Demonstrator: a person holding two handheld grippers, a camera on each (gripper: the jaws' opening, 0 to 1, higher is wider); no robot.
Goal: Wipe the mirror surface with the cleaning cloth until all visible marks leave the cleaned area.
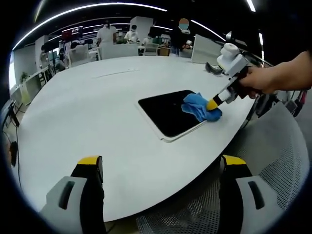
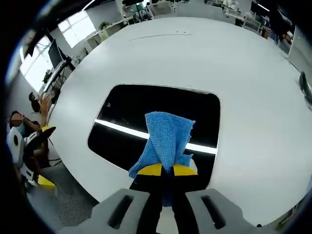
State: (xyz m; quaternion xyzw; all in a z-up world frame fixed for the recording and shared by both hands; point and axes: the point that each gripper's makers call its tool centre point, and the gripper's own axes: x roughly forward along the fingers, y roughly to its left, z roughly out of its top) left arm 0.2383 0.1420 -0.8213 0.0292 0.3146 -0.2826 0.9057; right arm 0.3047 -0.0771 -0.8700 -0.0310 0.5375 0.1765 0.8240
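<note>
Blue cloth (image 2: 165, 141) sits clamped in our right gripper (image 2: 167, 169), pressed on the mirror (image 2: 122, 112) at six o'clock; wiping looks midway, left gripper (image 1: 161, 165) apart, idle.

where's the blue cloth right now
The blue microfibre cleaning cloth is pinched in the right tongs, resting on the dark rectangular mirror; in the left gripper view it lies at the mirror's right edge, near the round white table's rim.

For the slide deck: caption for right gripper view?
Right gripper presses the blue cloth onto the mirror.
</note>
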